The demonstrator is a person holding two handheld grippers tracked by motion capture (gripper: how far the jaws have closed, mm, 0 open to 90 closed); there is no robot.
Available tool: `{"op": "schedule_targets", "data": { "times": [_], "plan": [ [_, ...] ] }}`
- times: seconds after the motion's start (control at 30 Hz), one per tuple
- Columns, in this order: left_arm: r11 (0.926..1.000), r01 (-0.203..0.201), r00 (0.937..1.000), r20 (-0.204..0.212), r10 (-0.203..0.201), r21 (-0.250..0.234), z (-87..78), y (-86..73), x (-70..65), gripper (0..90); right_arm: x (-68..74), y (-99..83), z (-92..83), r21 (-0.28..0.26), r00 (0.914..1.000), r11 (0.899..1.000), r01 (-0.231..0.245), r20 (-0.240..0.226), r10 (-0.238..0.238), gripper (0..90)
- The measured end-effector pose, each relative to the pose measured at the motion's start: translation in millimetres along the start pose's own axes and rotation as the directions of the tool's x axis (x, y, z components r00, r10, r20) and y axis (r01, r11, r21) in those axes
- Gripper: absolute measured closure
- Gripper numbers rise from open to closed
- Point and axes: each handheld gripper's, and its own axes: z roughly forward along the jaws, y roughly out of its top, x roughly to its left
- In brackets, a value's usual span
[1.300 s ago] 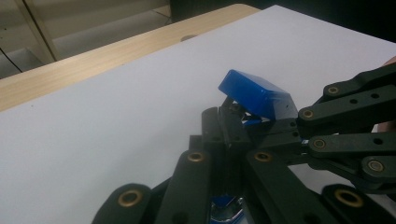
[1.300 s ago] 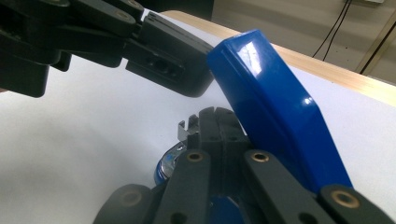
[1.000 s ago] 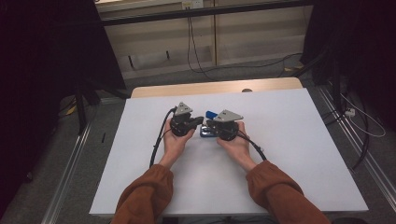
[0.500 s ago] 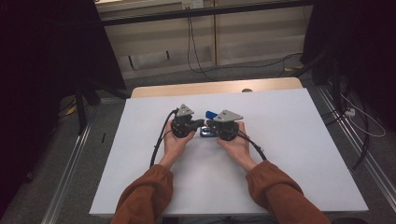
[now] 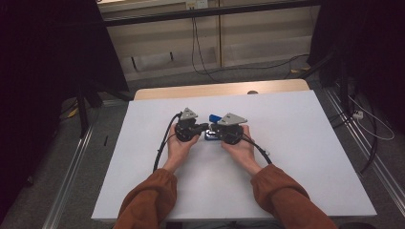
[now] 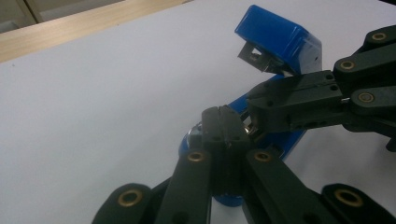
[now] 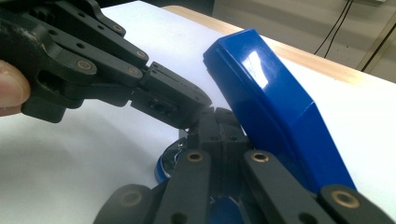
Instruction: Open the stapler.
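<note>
While both hands rest mid-table [image 5: 296, 157], blue stapler [image 5: 213, 118] sits between them, top arm hinged up. Left gripper [image 6: 224, 122]: jaws together at stapler's base, tips beside metal part. Right gripper [image 7: 218, 125]: jaws together, pressed against underside of raised arm. Gripper tips meet over base.

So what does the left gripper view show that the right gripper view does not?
Left gripper view: the underside of the blue stapler's raised lid, with its metal insert. Right gripper view: the lid's glossy top and a fingertip beside the left gripper. Both: left gripper and right gripper, shut, tips meeting at the stapler's base on the white table.
</note>
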Motion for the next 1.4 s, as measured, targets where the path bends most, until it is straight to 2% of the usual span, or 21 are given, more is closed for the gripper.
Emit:
{"op": "schedule_targets", "data": {
  "times": [0.17,0.43,0.47,0.83,1.4],
  "plan": [
    [0.9997,0.022,0.9997,0.010,-0.022,-0.007,-0.1,-1.1,1.8,90.0,-0.2,0.1,0.0,-0.001,1.0000,1.000,0.001,-0.001,-0.001,90.0],
    [1.0000,0.010,1.0000,-0.001,-0.010,-0.001,0.2,-0.5,0.5,90.0,0.0,-0.1,0.3,-0.002,1.0000,1.000,-0.002,0.001,0.002,90.0],
    [0.9999,-0.006,1.0000,-0.007,0.006,0.008,0.9,-0.4,0.2,90.0,0.0,-0.2,0.7,-0.001,1.0000,1.000,-0.003,0.000,0.003,90.0],
    [0.9998,-0.011,0.9999,-0.013,0.011,0.018,2.0,-1.3,-1.1,90.0,2.0,2.6,2.0,-0.012,0.9999,1.000,-0.008,0.012,0.008,90.0],
    [0.9998,-0.017,0.9998,-0.009,0.017,0.009,1.8,-2.4,0.5,90.0,1.1,5.5,-2.0,-0.021,0.9994,1.000,0.005,0.036,-0.004,90.0]
  ]
}}
